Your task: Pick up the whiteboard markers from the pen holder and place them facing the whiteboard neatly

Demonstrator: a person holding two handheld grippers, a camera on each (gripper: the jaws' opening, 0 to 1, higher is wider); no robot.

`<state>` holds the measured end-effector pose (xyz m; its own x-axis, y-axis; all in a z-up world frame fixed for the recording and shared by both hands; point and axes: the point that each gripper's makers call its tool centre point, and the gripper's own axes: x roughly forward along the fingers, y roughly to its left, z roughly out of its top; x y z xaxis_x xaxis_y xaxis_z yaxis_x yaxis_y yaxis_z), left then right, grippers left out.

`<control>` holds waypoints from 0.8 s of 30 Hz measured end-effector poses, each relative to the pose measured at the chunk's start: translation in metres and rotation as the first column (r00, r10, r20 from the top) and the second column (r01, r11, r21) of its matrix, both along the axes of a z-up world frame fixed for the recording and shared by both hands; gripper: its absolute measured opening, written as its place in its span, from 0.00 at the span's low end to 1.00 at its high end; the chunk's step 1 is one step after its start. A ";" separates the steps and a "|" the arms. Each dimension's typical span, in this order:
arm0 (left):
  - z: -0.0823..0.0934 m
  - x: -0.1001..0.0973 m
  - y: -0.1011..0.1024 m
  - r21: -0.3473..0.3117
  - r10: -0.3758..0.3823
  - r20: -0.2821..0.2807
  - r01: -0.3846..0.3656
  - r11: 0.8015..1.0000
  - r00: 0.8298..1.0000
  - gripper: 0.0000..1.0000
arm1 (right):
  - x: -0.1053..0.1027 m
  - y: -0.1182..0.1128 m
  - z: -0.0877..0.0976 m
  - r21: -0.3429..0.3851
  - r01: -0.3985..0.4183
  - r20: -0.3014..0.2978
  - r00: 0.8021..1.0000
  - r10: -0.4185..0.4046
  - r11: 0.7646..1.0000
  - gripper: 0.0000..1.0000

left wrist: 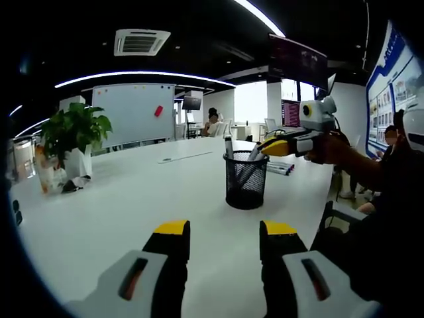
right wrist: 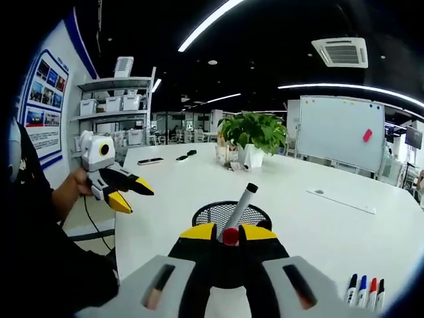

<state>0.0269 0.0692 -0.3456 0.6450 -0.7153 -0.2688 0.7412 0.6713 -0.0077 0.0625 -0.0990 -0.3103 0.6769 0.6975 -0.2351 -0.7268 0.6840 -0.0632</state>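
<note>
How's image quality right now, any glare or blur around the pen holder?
Left gripper view: pen holder sharp, table evenly lit with mild sheen, edges fisheye-bent. Right gripper view: right gripper and its marker clear; ceiling light strips bright, no glare on the holder.

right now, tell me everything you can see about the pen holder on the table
The pen holder is a black wire-mesh cup with a solid-looking rim and base, standing upright on the white table. Markers stick out of its top, leaning. In the right gripper view the right gripper is shut on a grey marker with a red end just above its mouth. Four markers lie apart from it on the table.
</note>
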 end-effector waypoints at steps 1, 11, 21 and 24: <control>0.000 0.000 0.000 0.001 0.000 0.000 0.000 1.000 1.000 0.43 | 0.000 0.001 -0.001 -0.004 -0.003 -0.004 1.000 0.003 1.000 0.13; -0.002 0.001 0.000 -0.003 0.001 -0.005 -0.001 1.000 1.000 0.43 | 0.001 0.005 0.005 -0.019 0.055 0.021 0.998 -0.055 0.998 0.13; 0.004 0.002 0.002 0.002 0.011 0.008 -0.011 1.000 1.000 0.43 | -0.023 0.018 0.032 -0.124 0.077 0.199 0.979 -0.052 0.989 0.13; 0.004 0.001 0.002 0.005 0.010 0.008 -0.010 1.000 1.000 0.43 | -0.030 0.015 0.046 -0.047 0.068 0.185 0.981 -0.058 0.997 0.13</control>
